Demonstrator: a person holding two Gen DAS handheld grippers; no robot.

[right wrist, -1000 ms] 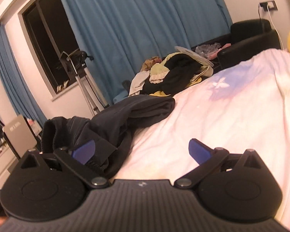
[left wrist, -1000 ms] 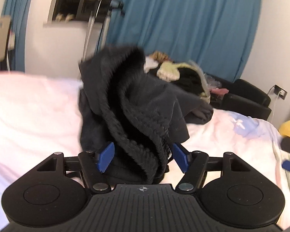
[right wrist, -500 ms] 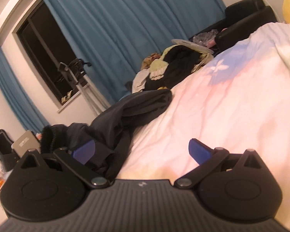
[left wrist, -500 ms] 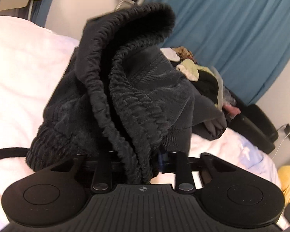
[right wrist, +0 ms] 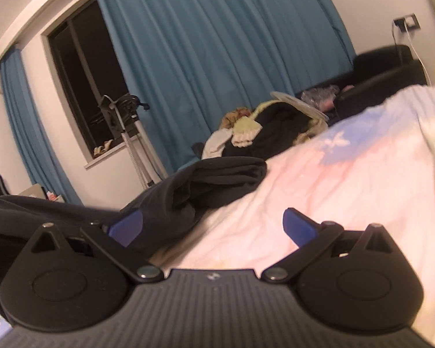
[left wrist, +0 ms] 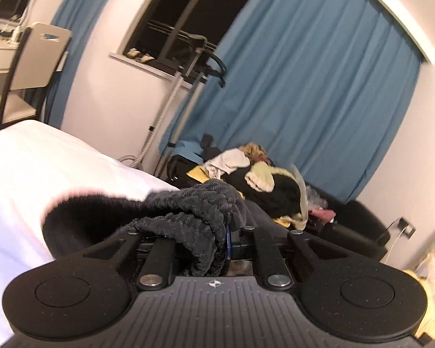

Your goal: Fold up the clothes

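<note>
Between the closed jaws of the left hand-held gripper (left wrist: 221, 239), the ribbed elastic waistband (left wrist: 188, 217) of a dark corduroy garment (right wrist: 206, 182) is being pinched tight, with only a sliver of blue pad being shown beside the bunched cloth. The waistband is being draped back over the gripper's left linkage, and a dark fold of the same garment is being spread out to the left, onto the bed (left wrist: 29, 168).

On the other side, the right hand-held gripper (right wrist: 211, 226) is being held wide open over the bed, with nothing being gripped; one blue fingertip (right wrist: 126, 226) is being kept just beside the garment's near edge, the other (right wrist: 300, 226) well apart over bare sheet. Beyond that left fingertip, the rest of the garment is being laid in a long rumpled roll, running away across the pale pink and blue sheet (right wrist: 348, 179).

The step in hand is being judged as the lifting and straightening of the garment by its waistband, before any fold is being made. The next move is probably calling for a second grasp by the open right gripper, on the waistband's other side or on the near hem, so that the cloth can be stretched flat.

Further out, a heap of unfolded clothes (left wrist: 261, 177) is being left waiting against the blue curtains (left wrist: 319, 87).
</note>
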